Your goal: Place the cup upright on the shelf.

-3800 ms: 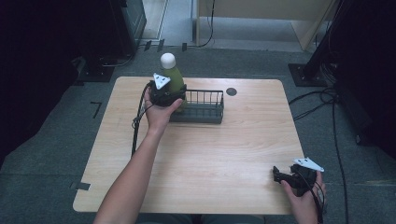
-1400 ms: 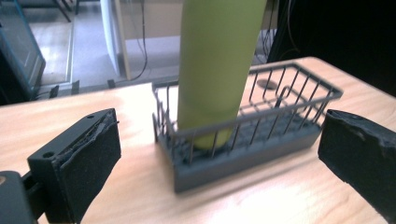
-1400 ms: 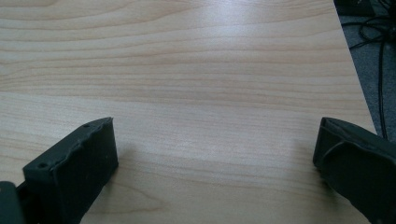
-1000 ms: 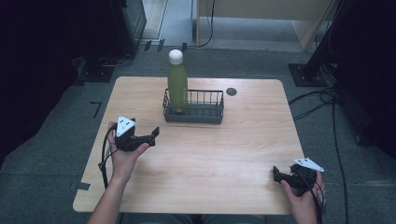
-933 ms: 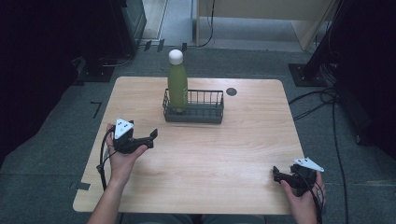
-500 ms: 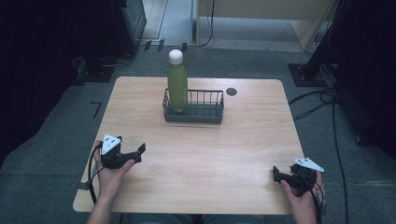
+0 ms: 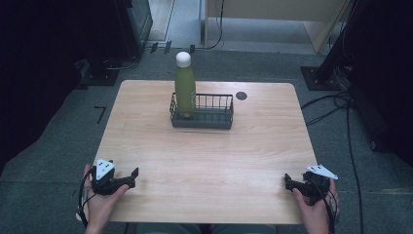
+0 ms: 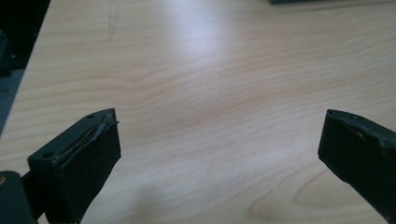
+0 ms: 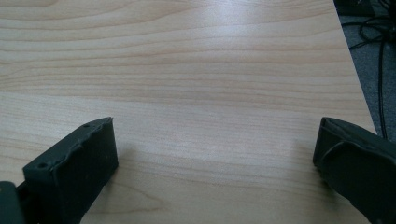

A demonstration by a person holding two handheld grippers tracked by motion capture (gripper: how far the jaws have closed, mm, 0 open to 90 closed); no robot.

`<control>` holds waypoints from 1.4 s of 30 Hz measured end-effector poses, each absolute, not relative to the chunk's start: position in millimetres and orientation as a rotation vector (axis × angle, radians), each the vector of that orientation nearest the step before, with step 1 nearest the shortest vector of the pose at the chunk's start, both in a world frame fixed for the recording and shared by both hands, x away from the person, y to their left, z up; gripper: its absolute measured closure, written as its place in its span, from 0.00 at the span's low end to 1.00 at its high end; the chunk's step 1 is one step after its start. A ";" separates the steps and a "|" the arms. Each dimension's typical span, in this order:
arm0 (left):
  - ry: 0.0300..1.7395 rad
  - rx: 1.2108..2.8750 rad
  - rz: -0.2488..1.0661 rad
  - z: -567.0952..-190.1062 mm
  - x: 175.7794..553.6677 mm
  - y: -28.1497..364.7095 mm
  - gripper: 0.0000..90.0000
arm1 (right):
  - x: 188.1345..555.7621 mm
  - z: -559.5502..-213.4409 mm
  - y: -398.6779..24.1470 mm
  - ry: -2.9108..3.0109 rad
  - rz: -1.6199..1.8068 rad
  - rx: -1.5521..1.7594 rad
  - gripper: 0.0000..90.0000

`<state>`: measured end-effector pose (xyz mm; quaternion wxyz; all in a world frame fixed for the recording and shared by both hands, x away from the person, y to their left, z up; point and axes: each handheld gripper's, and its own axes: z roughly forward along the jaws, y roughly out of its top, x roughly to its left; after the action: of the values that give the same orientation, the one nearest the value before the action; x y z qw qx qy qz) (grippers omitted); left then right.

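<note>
The green bottle (image 7: 185, 90) with a white cap stands upright in the left end of the dark wire basket (image 7: 214, 117), which sits at the far middle of the wooden table (image 7: 209, 161). A small dark disc (image 7: 241, 95) lies on the table just beside the basket's far right corner.

The left gripper (image 7: 127, 178) rests at the near left corner of the table, well apart from the basket. Its jaws are spread wide, with bare wood between them.

The right gripper (image 7: 288, 181) rests at the near right corner. Its jaws are likewise spread and grasp nothing.
</note>
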<state>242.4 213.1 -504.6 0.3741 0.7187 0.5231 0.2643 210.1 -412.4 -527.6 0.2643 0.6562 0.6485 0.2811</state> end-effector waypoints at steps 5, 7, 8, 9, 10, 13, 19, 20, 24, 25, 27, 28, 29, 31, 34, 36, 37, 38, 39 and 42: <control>1.380 1.868 0.676 -511.9 234.2 227.9 0.00 | 210.1 -527.6 -412.4 1.752 0.760 1.774 0.00; 1.394 1.878 0.677 -513.3 230.9 233.6 0.00 | 210.1 -527.6 -412.4 1.753 0.760 1.774 0.00; 1.397 1.877 0.680 -513.4 229.7 235.3 0.00 | 210.1 -527.6 -412.4 1.752 0.759 1.774 0.00; 1.401 1.888 0.691 -513.7 228.4 237.7 0.00 | 210.1 -527.6 -412.4 1.752 0.760 1.774 0.00; 1.412 1.894 0.699 -514.3 227.4 239.9 0.00 | 210.1 -527.6 -412.4 1.752 0.760 1.774 0.00; 1.434 1.887 0.688 -514.7 226.5 247.2 0.00 | 210.1 -527.5 -412.4 1.753 0.760 1.774 0.00; 1.446 1.976 0.648 -517.1 233.3 244.7 0.00 | 210.1 -527.6 -412.4 1.752 0.760 1.773 0.00; 1.446 1.992 0.646 -517.6 234.3 243.4 0.00 | 210.1 -527.7 -412.4 1.752 0.760 1.773 0.00; 1.459 2.000 0.609 -518.3 236.9 244.2 0.00 | 210.1 -527.6 -412.4 1.752 0.759 1.774 0.00; 1.468 1.992 0.600 -518.4 237.5 245.3 0.00 | 210.0 -527.7 -412.4 1.752 0.759 1.773 0.00; 1.470 1.993 0.602 -518.4 237.5 245.0 0.00 | 210.0 -527.7 -412.4 1.752 0.759 1.773 0.00; 1.470 1.992 0.602 -518.5 237.5 245.0 0.00 | 210.1 -527.6 -412.4 1.752 0.759 1.774 0.00; 1.470 1.992 0.602 -518.5 237.4 245.0 0.00 | 210.0 -527.6 -412.4 1.752 0.759 1.773 0.00; 1.472 1.991 0.602 -518.5 237.5 244.9 0.00 | 210.0 -527.6 -412.4 1.752 0.759 1.773 0.00; 1.481 1.988 0.605 -518.4 237.7 244.0 0.00 | 210.0 -527.6 -412.4 1.752 0.759 1.773 0.00; 1.486 1.985 0.606 -518.4 238.2 243.2 0.00 | 210.0 -527.6 -412.4 1.752 0.759 1.774 0.00; 1.489 1.980 0.608 -518.5 238.5 242.8 0.00 | 210.1 -527.6 -412.5 1.753 0.759 1.773 0.00; 1.491 1.978 0.608 -518.6 238.7 242.5 0.00 | 210.1 -527.5 -412.5 1.753 0.760 1.775 0.00; 1.493 1.978 0.609 -518.5 238.7 242.4 0.00 | 210.1 -527.6 -412.4 1.752 0.760 1.775 0.00; 1.500 1.975 0.611 -518.5 239.8 241.9 0.00 | 210.1 -527.5 -412.5 1.753 0.760 1.775 0.00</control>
<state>239.8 241.9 -518.5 0.2896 0.7401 0.5621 0.2290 210.1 -412.5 -527.5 0.2638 0.6564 0.6484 0.2813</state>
